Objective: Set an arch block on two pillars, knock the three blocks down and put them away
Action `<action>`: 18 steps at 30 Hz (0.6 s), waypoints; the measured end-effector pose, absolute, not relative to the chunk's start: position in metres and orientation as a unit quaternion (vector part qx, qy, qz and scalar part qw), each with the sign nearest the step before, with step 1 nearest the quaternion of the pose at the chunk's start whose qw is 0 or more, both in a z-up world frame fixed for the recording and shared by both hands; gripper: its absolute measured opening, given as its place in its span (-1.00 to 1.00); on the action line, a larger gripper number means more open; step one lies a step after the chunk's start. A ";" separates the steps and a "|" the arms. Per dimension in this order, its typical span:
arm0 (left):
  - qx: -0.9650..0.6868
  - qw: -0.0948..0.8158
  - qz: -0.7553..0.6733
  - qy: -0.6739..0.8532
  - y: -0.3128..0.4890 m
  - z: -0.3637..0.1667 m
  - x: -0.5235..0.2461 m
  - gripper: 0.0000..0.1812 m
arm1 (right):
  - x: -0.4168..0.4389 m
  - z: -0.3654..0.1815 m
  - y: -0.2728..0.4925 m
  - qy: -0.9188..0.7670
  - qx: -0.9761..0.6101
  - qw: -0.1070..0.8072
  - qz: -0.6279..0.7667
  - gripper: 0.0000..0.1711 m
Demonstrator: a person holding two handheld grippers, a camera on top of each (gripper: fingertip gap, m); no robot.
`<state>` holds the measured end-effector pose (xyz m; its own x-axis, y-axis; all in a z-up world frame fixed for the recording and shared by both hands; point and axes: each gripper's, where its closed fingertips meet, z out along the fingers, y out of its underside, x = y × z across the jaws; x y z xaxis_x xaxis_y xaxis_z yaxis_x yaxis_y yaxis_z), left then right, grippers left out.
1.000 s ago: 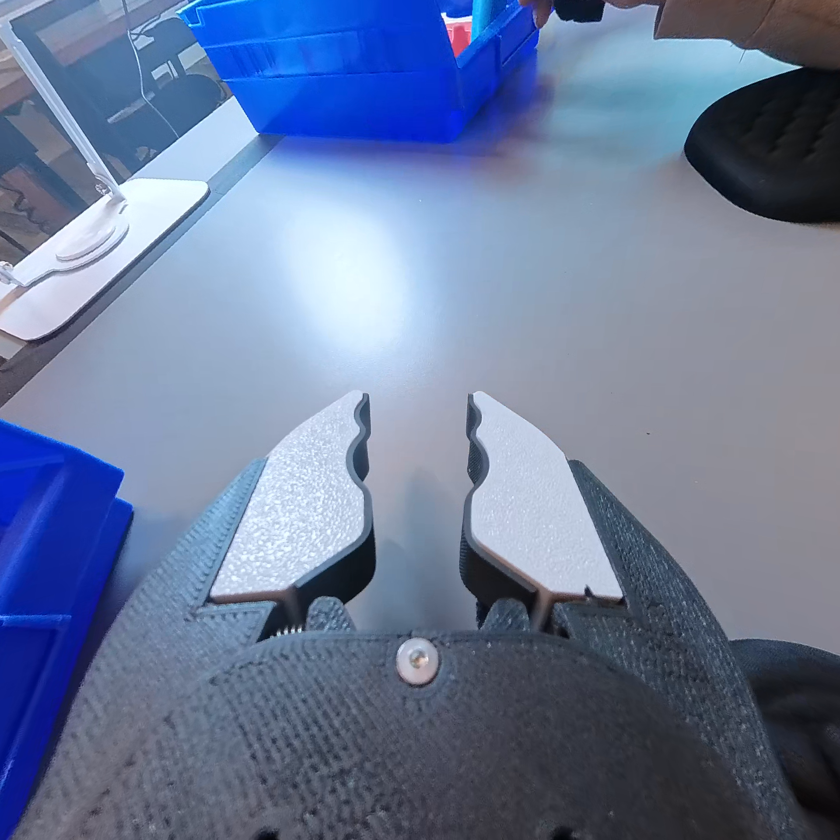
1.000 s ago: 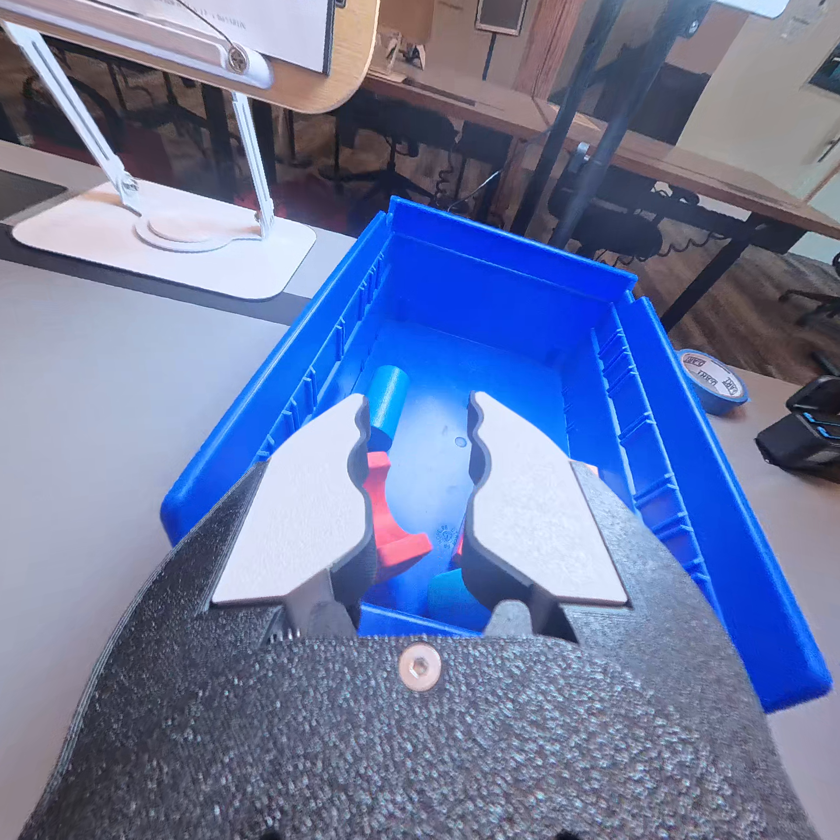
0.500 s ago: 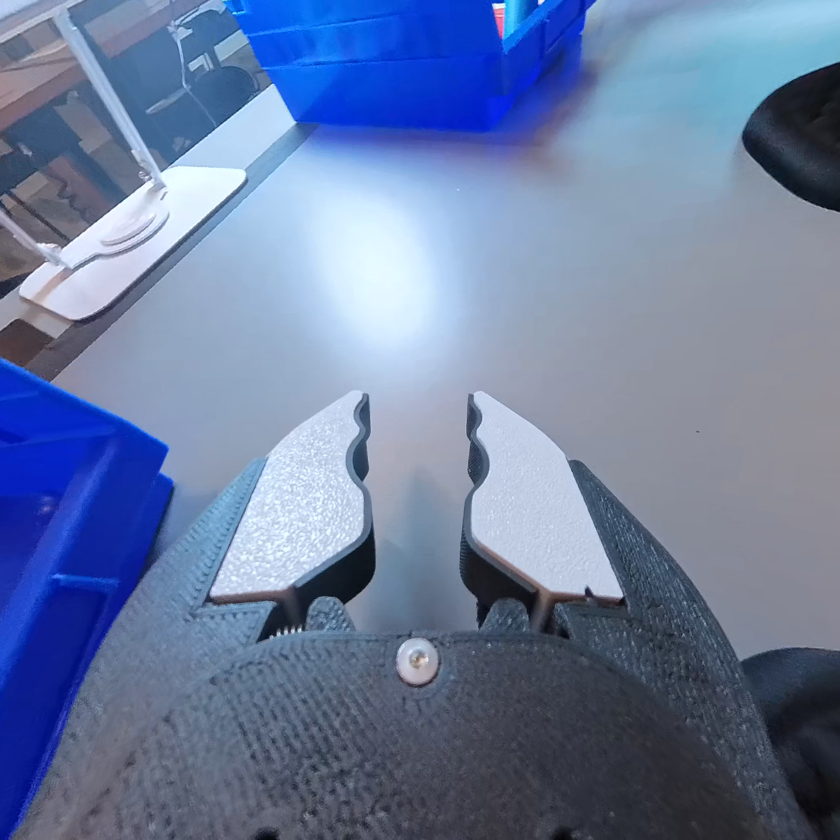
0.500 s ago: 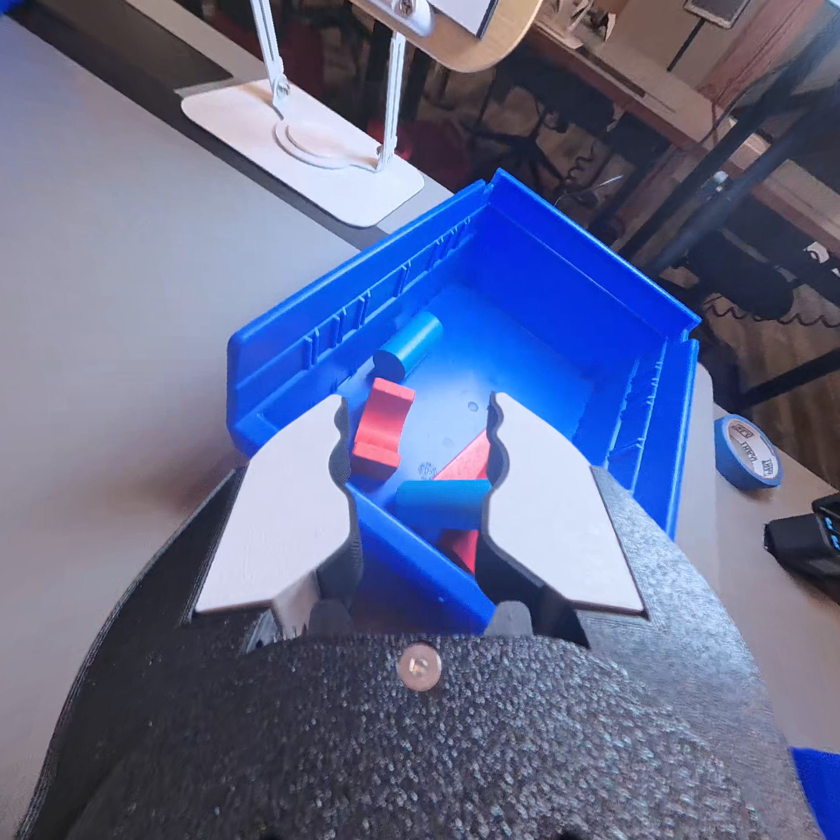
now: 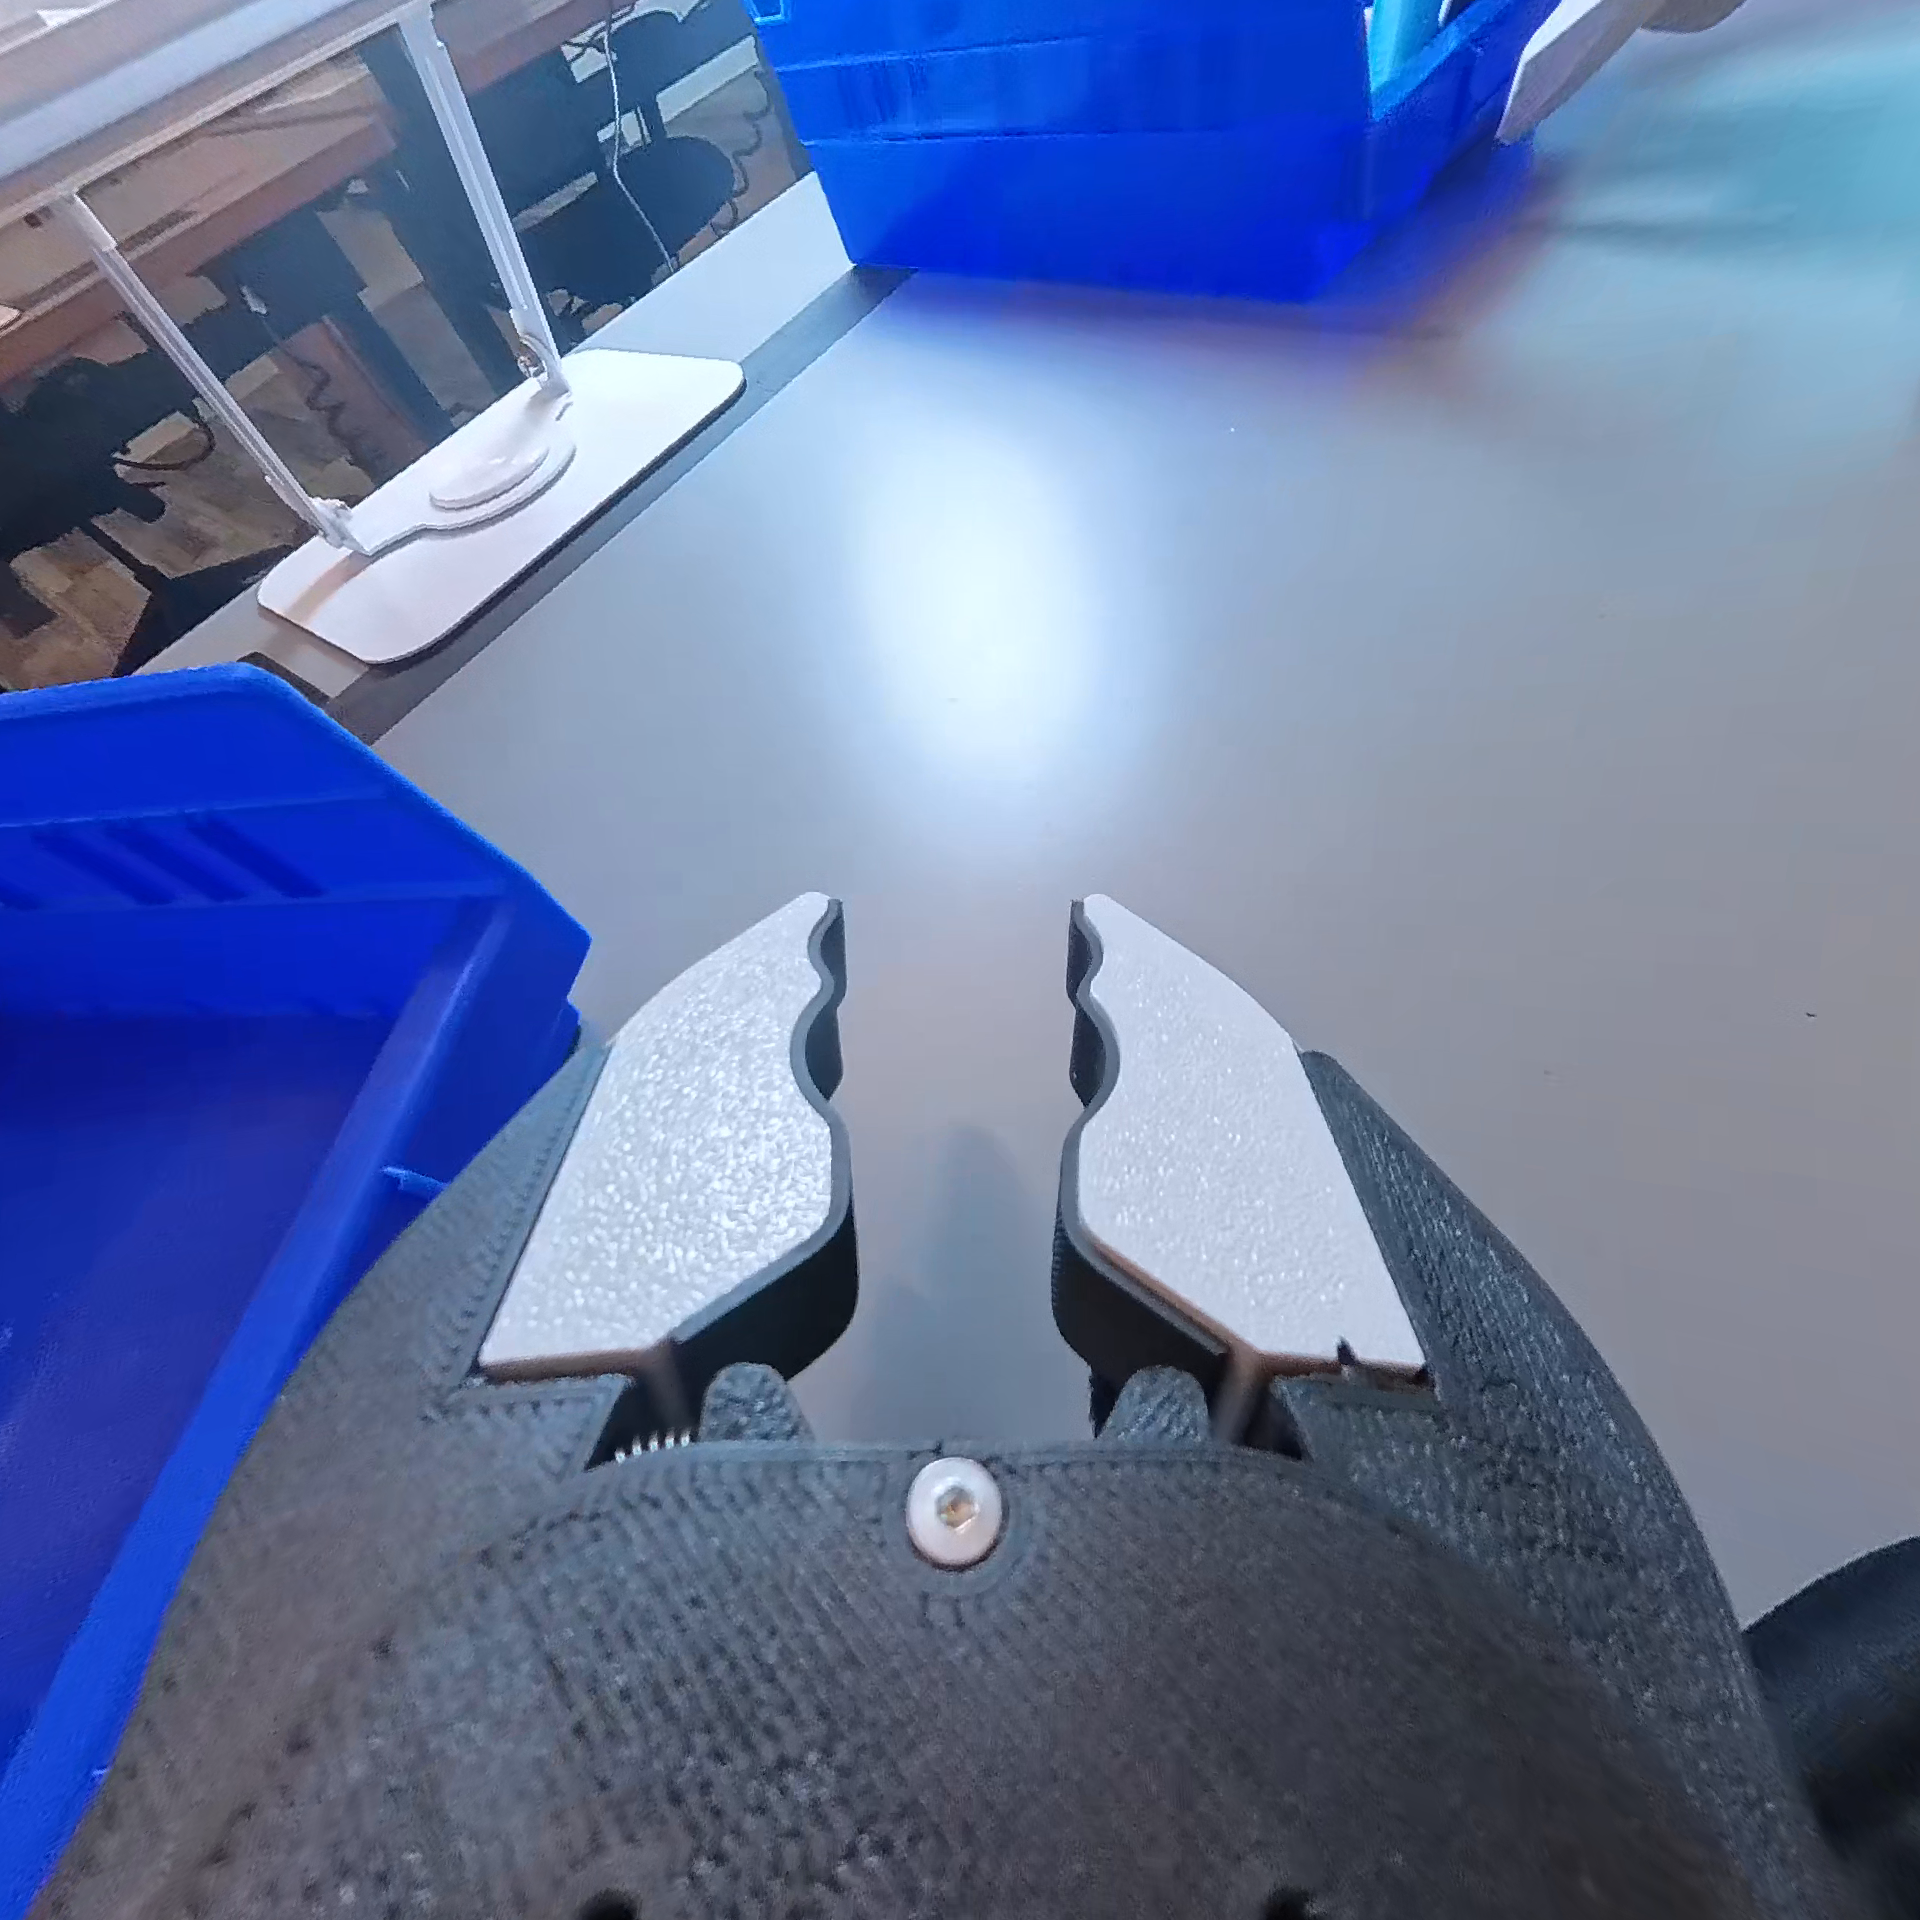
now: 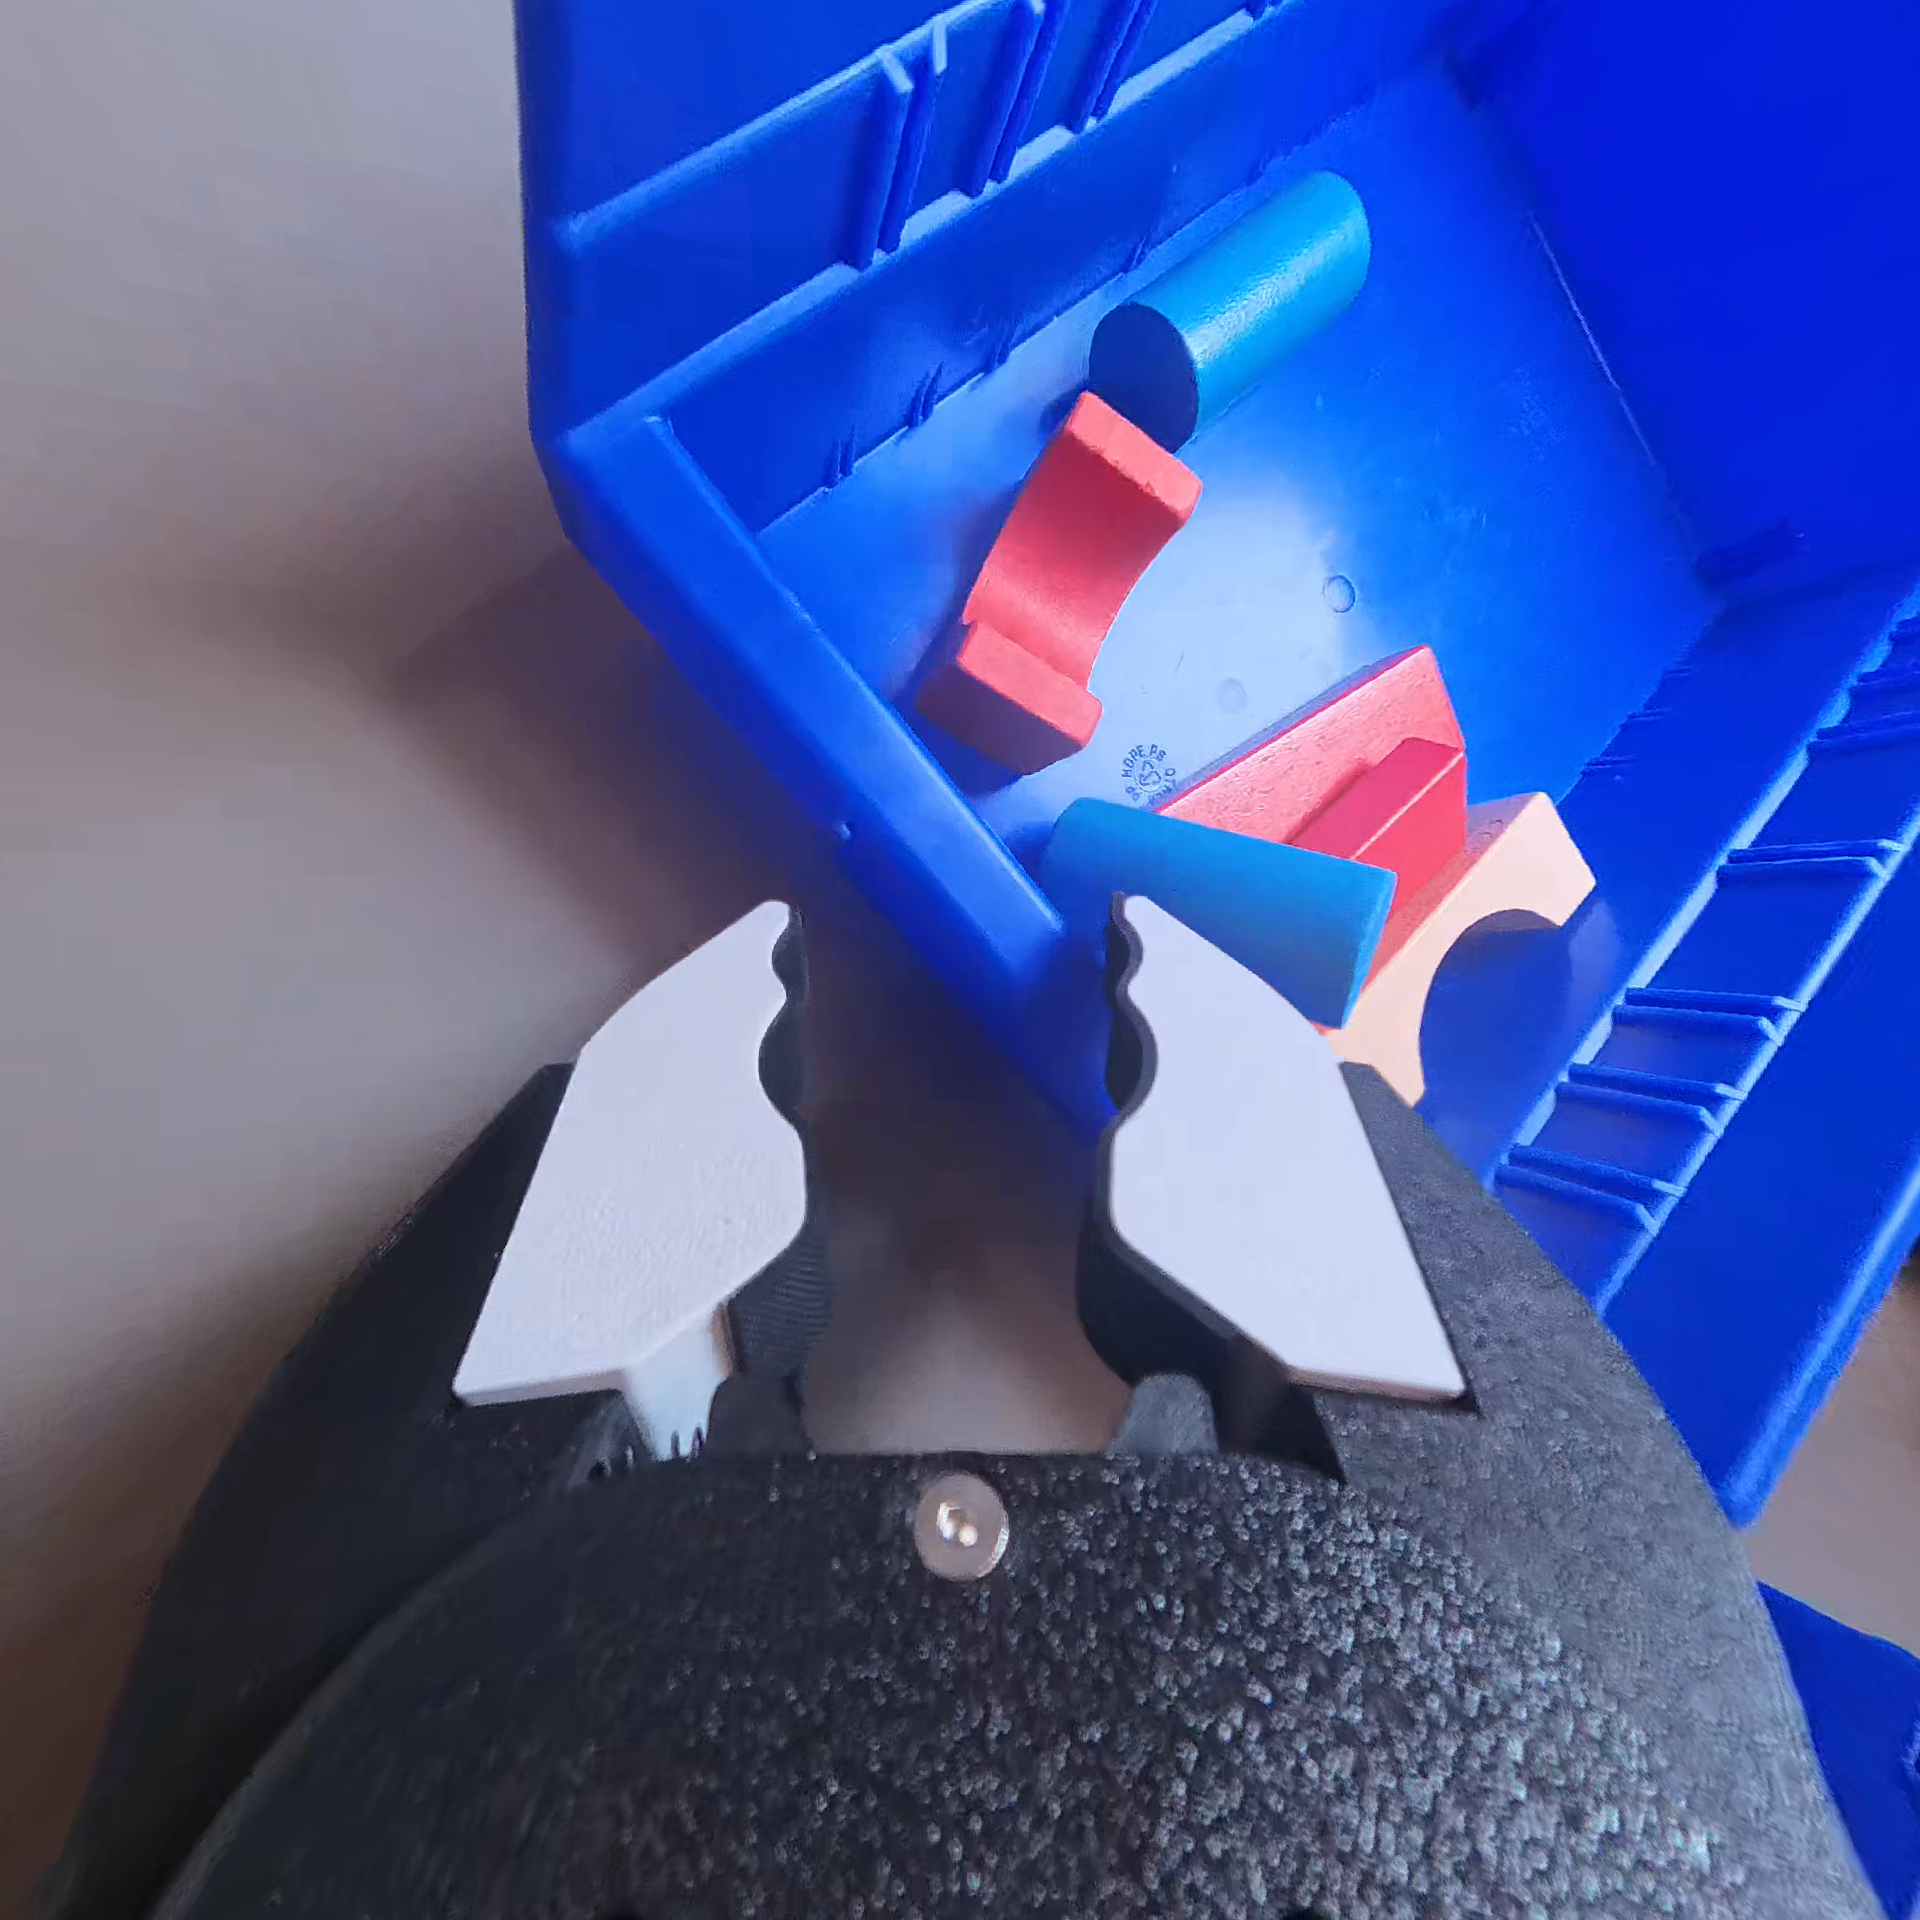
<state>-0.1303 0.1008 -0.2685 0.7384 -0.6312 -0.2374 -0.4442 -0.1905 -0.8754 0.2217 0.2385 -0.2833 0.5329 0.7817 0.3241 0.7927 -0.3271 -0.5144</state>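
In the right wrist view a blue bin holds a red arch block, two blue cylinders, one at the far side and one at the near side, a second red block and a pale peach arch block. My right gripper is open and empty, just outside the bin's near corner. My left gripper is open and empty above bare grey table. The block bin also shows far off in the left wrist view.
A second blue bin lies beside my left gripper on its left. A white lamp base stands at the table's left edge. Chairs and desks show beyond the table edge. Across from one pair of fingers to the other is roughly 40 cm.
My right gripper has drawn back and tilted down over the bin's near corner, its jaws a little wider. My left gripper has swung toward the near blue bin, more of which now shows.
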 end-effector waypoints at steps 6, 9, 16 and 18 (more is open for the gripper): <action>-0.771 0.531 -0.033 0.350 0.107 -0.264 -0.146 -0.55 | 0.229 -0.295 0.251 -0.511 -0.796 0.297 -0.128 -0.36; -0.794 0.510 0.019 0.329 0.112 -0.261 -0.172 -0.48 | 0.226 -0.297 0.258 -0.523 -0.779 0.302 -0.169 -0.39; -0.819 0.451 0.182 0.304 0.126 -0.262 -0.243 -0.18 | 0.213 -0.298 0.263 -0.576 -0.723 0.313 -0.217 -0.58; -0.830 0.417 0.216 0.301 0.130 -0.276 -0.262 -0.18 | 0.208 -0.298 0.259 -0.591 -0.711 0.314 -0.216 -0.60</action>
<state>-0.2621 0.1296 -0.2760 0.7254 -0.3196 -0.6096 -0.6799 -0.4708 -0.5622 0.2082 0.2586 -0.2976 0.2088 0.7038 0.6791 0.9759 -0.1050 -0.1912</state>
